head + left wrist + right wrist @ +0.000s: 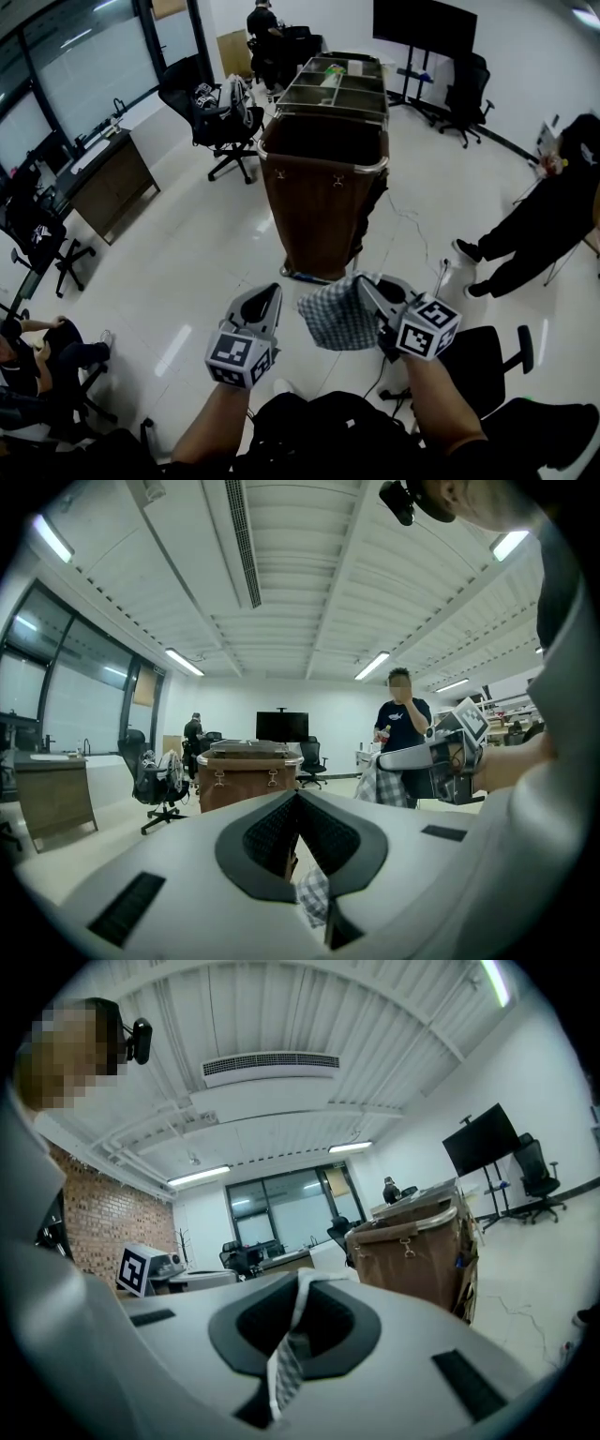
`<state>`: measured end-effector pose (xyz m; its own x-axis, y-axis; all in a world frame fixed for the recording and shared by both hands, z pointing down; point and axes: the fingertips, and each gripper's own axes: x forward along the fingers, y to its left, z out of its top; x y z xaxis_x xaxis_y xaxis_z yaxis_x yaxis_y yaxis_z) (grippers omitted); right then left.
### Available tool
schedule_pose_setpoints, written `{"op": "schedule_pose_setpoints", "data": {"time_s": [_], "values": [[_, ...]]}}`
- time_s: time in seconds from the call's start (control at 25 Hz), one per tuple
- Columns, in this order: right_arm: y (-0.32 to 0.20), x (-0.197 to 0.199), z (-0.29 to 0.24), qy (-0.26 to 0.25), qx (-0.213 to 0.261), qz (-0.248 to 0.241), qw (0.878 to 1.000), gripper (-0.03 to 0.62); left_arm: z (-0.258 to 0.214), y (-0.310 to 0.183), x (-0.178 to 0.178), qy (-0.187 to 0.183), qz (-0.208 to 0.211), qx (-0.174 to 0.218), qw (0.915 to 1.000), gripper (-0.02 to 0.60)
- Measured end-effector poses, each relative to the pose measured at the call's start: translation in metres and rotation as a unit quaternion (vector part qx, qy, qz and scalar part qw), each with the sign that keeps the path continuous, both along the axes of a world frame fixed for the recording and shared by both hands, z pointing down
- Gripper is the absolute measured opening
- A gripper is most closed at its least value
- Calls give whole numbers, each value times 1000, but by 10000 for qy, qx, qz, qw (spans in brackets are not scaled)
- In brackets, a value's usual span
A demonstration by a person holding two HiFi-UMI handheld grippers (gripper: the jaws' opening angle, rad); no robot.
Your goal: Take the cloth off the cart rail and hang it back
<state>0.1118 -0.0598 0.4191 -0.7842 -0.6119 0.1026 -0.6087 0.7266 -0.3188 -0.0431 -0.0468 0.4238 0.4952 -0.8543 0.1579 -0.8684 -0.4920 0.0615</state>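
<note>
The checked cloth (pixel 336 317) hangs bunched between my two grippers, well off the brown cart (pixel 323 206) and its metal rail (pixel 323 161) ahead. My right gripper (pixel 361 281) is shut on it; in the right gripper view a strip of cloth (pixel 286 1363) runs down the seam of the closed jaws (pixel 305 1279). My left gripper (pixel 273 291) sits close on the left, jaws together. In the left gripper view a scrap of cloth (pixel 314 897) shows low between its pads (pixel 297 794). The right gripper (pixel 412 757) appears there too, with cloth (pixel 384 785) under it.
Black office chairs (pixel 220 117) stand left of the cart, another chair (pixel 492 361) near my right. A desk (pixel 108 178) lines the left wall. A seated person's legs (pixel 525 244) reach in from the right. A person (pixel 403 733) stands beyond the cart.
</note>
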Motion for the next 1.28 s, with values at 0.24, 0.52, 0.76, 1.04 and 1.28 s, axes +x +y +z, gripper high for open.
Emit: {"op": "schedule_pose_setpoints", "data": {"time_s": [0.24,0.52,0.76,1.04,1.28], "values": [[-45,-17,-36,-35,263,310,9992,15,-27,-45,-30,22,215,166,9996,0],[-104,-44,-83,121,781,627,9949,15,-52,-103,-54,-85,582,533,9968,0],[-140,-58,-109,66,922,800,9925,15,-63,-132,-74,3,628,572,9964,0],[-199,-58,-148,-274,1278,870,9876,15,-55,-177,-89,31,446,514,9977,0],[-268,-49,-178,-387,1508,776,9848,15,-55,-224,-83,-32,228,477,9986,0]]}}
